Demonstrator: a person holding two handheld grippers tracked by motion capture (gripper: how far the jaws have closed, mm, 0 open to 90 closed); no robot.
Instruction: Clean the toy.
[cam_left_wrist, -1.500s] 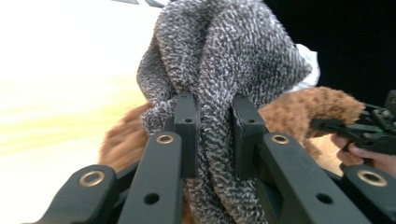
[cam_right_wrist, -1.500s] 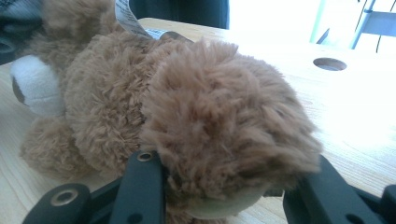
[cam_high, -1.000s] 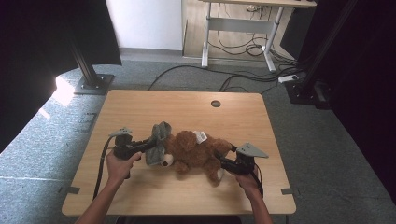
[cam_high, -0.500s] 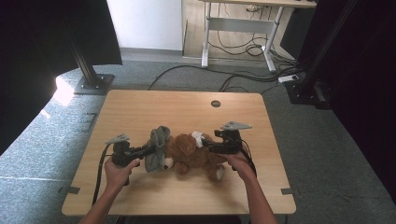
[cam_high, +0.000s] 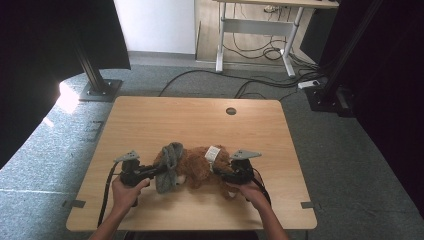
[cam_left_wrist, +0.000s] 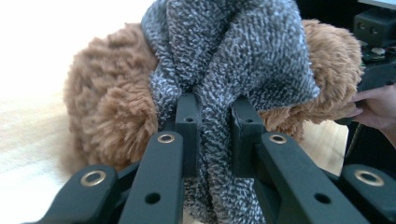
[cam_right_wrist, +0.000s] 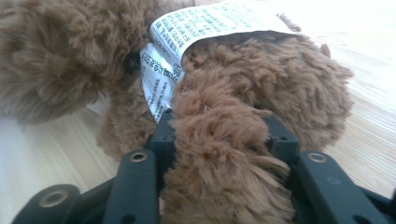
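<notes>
A brown plush toy (cam_high: 197, 169) lies on the wooden table (cam_high: 200, 120) near its front edge. A grey knitted piece (cam_high: 170, 162) wraps its left end. My left gripper (cam_high: 161, 170) comes in from the left and is shut on that grey knit (cam_left_wrist: 224, 56), which bunches between the pads (cam_left_wrist: 187, 126). My right gripper (cam_high: 219, 175) reaches in from the right. Its jaws have just been closing, and they press on a furry brown limb (cam_right_wrist: 219, 154) of the toy. A white printed label (cam_right_wrist: 196, 28) sticks out of the toy just beyond them.
The table has a small round hole (cam_high: 230, 110) near its far edge. Past the table, cables (cam_high: 260, 85) lie on the grey floor. A black stand base (cam_high: 97, 90) sits at the far left and a desk frame (cam_high: 250, 40) at the back.
My right gripper has moved left, in against the toy, and its jaws have closed on a furry limb. My left gripper keeps its hold on the grey knit and has barely shifted.
</notes>
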